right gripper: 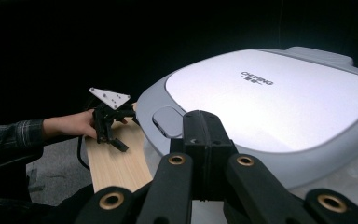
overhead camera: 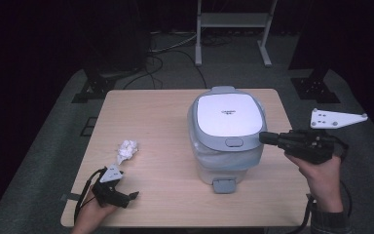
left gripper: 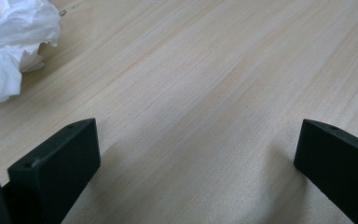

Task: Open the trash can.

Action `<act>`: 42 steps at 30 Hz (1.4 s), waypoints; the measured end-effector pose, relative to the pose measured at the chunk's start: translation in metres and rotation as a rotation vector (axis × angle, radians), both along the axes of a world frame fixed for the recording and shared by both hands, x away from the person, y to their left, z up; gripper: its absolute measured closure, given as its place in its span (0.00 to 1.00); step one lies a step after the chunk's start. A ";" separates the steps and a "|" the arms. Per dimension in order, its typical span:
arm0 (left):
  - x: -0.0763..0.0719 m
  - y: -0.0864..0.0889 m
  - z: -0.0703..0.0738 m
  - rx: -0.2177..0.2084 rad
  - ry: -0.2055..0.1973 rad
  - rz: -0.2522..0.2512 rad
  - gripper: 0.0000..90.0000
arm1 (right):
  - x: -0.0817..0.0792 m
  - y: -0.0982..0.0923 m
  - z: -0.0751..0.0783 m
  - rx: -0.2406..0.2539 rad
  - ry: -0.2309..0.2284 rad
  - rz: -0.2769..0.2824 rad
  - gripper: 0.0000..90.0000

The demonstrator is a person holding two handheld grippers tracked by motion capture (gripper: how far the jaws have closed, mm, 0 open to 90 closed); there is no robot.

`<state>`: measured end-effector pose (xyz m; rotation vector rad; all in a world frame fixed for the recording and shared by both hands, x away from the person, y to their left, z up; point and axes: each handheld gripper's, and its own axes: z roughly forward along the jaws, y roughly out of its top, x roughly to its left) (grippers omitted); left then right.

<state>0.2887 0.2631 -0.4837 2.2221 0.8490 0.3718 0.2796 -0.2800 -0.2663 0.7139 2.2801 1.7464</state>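
While the right tool [overhead camera: 264,138] hangs with its jaws pressed together and nothing between them, its tip sits at about three o'clock of the bin [overhead camera: 226,139], level with the lid's [overhead camera: 229,116] front rim and just beside it; whether it touches the rim I cannot tell. In the right gripper view the closed jaws point straight at the small grey push button [right gripper: 167,121] on the lid's front lip, close to it but apart. The bin stands near the middle of the worktop [overhead camera: 160,161], lid shut, a white liner showing under the lid and a grey foot pedal [overhead camera: 224,185] at its six o'clock.

The left tool [overhead camera: 126,196] rests low at the worktop's seven o'clock corner, its jaws spread wide and empty, flat wood between them. A crumpled ball of white paper [overhead camera: 126,150] lies just beyond it, at about twelve o'clock from that tool and well apart from the bin, toward the bin's nine o'clock.

By my reading, the step in hand is opening the bin so the paper can go in: the right tool is lining up on the button. Next it needs a short, square press on that button with the closed tip, then a clear path for the lid to swing up, while the left tool closes on the paper.
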 end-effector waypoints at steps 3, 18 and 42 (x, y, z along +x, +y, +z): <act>0.000 0.000 0.000 0.001 0.000 0.000 0.00 | 0.002 0.005 0.000 0.006 0.000 0.020 1.00; 0.000 0.000 0.000 0.001 0.000 0.000 0.00 | 0.012 0.033 0.000 -0.015 0.009 0.072 1.00; 0.000 0.000 0.000 0.000 -0.001 0.002 0.00 | 0.021 0.051 -0.007 -0.046 0.026 0.091 1.00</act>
